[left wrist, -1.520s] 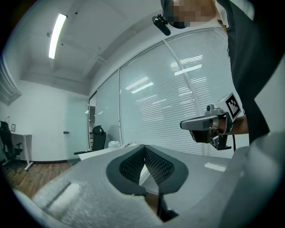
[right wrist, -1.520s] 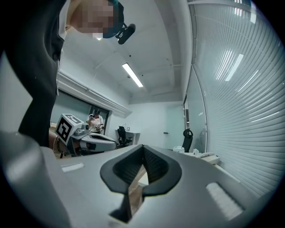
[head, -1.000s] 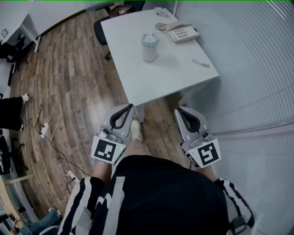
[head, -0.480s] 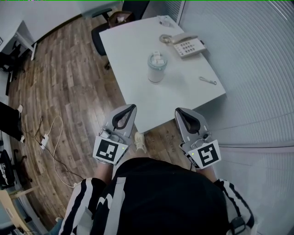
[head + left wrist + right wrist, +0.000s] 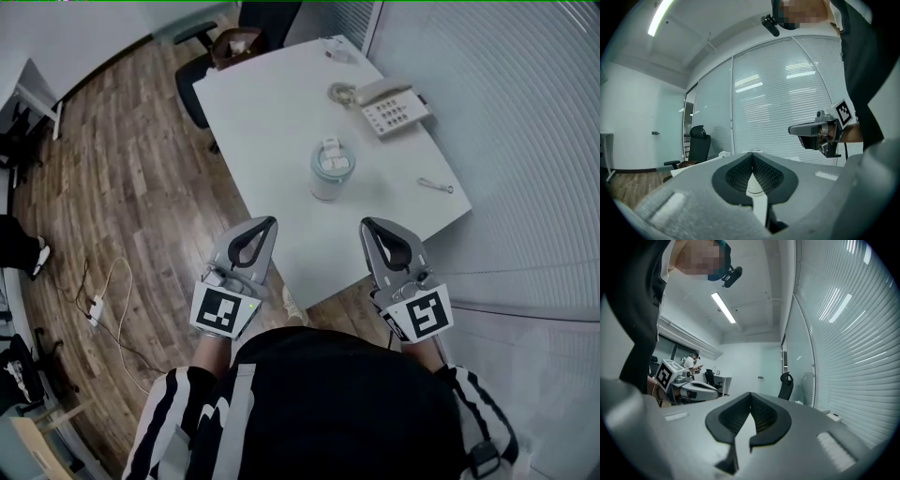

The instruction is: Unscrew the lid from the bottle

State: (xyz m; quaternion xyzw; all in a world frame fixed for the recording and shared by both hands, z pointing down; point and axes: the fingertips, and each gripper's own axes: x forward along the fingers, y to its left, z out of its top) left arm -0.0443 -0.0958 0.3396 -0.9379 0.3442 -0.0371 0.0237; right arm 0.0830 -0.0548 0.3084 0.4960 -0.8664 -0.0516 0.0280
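On the table [image 5: 272, 122]: bottle [image 5: 330, 186] upright; lid [image 5: 333, 159] on.

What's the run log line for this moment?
left gripper: shut, empty | right gripper: shut, empty | bottle: upright on table, untouched | lid: on

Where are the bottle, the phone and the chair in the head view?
bottle [image 5: 332, 163]: head view, on its lid, seen from above.
phone [image 5: 396, 110]: head view, on the keypad.
chair [image 5: 192, 92]: head view, on the dark seat beyond the table's far corner.
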